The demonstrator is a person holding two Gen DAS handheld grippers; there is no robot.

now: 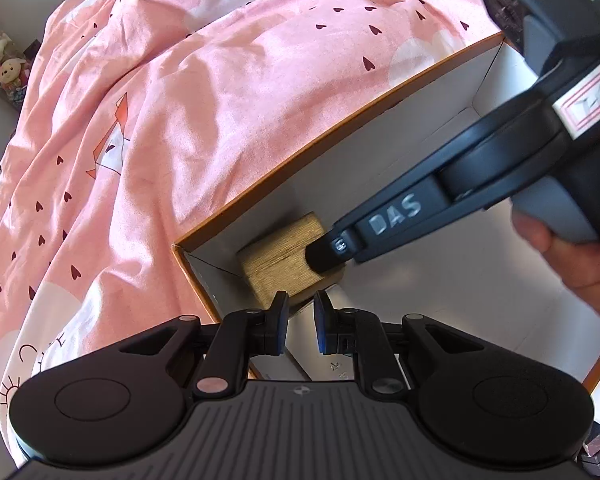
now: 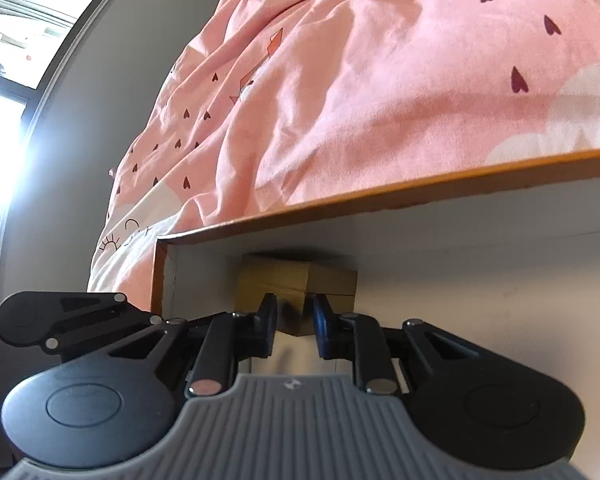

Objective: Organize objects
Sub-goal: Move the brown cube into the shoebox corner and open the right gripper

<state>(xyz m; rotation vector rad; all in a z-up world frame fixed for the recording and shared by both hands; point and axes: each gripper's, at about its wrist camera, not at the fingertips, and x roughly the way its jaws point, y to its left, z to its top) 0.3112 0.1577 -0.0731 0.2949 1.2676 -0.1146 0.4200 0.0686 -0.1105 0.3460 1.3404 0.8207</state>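
Pink quilt (image 1: 220, 100); box (image 1: 339, 128) at 3 o'clock; right gripper (image 2: 296, 312) clamping wooden block (image 2: 276, 280); left gripper (image 1: 301, 322) narrowly parted, empty.

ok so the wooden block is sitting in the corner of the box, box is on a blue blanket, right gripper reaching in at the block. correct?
One thing is off: the blanket is pink with small dark hearts, not blue, as both wrist views show. The rest holds: the wooden block sits in the corner of the orange-rimmed box, and the right gripper reaches in at the block.

Black tool (image 1: 300, 322), blue pads (image 1: 319, 326), "DAS" lettering
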